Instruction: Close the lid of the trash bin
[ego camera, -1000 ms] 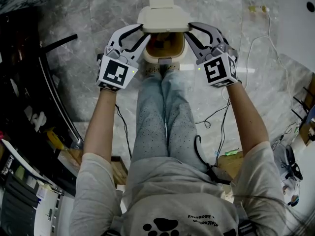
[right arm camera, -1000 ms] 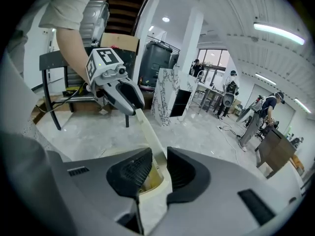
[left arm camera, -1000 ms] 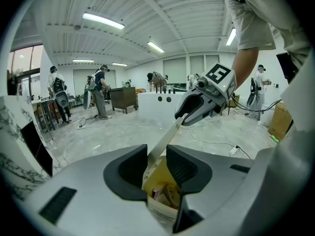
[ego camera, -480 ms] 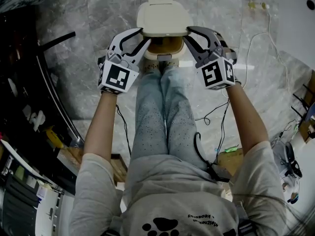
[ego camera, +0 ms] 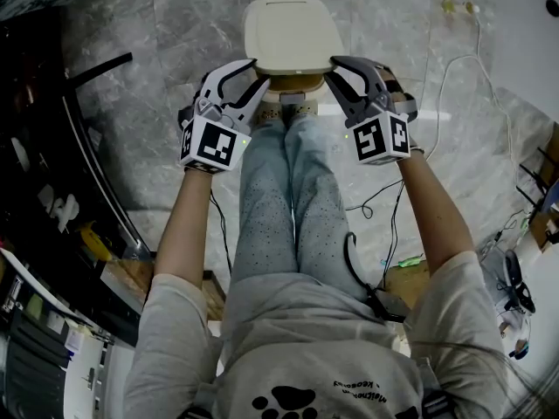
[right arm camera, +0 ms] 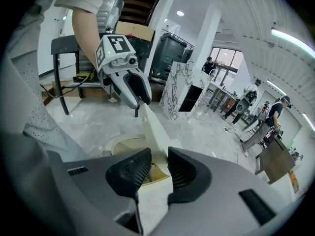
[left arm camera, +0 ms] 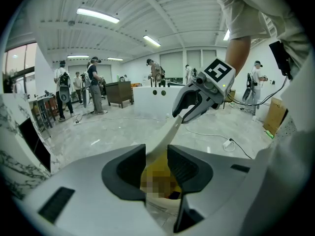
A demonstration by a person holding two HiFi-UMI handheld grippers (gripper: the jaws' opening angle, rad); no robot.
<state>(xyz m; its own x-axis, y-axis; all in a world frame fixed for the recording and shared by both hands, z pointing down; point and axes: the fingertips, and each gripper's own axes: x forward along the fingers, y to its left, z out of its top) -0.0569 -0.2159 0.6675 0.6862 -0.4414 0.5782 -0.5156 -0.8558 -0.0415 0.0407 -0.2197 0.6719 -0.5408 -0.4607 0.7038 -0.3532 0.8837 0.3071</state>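
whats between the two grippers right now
The trash bin's lid: in the head view its front part spans from the left gripper to the right gripper. Each gripper's jaws have just been opening, with a lid edge between them.

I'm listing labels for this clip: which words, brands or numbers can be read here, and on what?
Shirt: one line of print beside paw marks, upside down, too small to read.
Left marker cube, right marker cube: black-and-white square patterns, no words.
Trash bin lid: no text visible.
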